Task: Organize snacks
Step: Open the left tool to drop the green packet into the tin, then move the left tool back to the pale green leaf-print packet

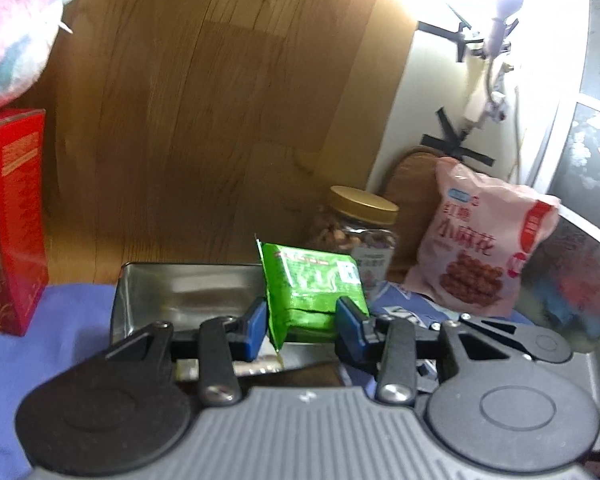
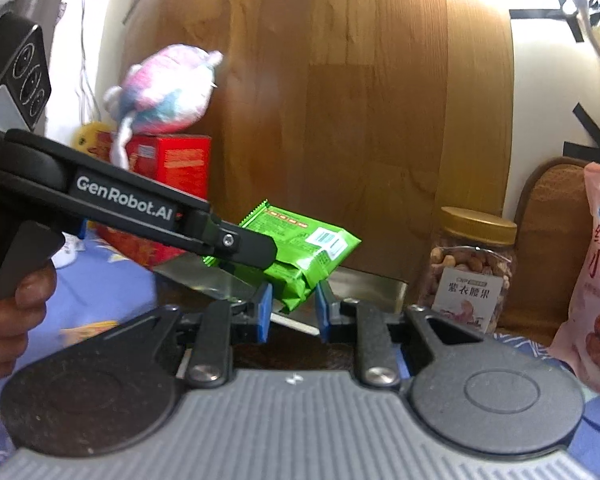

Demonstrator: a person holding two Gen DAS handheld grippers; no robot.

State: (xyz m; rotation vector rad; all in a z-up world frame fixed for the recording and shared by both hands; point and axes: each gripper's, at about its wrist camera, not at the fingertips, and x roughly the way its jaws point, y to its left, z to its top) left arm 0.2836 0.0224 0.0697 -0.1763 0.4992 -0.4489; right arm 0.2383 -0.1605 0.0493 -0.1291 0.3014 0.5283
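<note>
on the left a red box (image 2: 168,160) carries a plush toy (image 2: 164,88). in the middle a green snack packet (image 2: 300,256) hangs above an open metal tin (image 1: 188,292), pinched from both ends: the left hand-held gripper (image 1: 302,316) clenches one end, the right hand-held gripper (image 2: 290,306) the other. to the right stand a jar of nuts (image 2: 472,268) and a pink snack bag (image 1: 480,248). the packet looks mid-carry; next it wants lowering into the tin, then both grips released.
</note>
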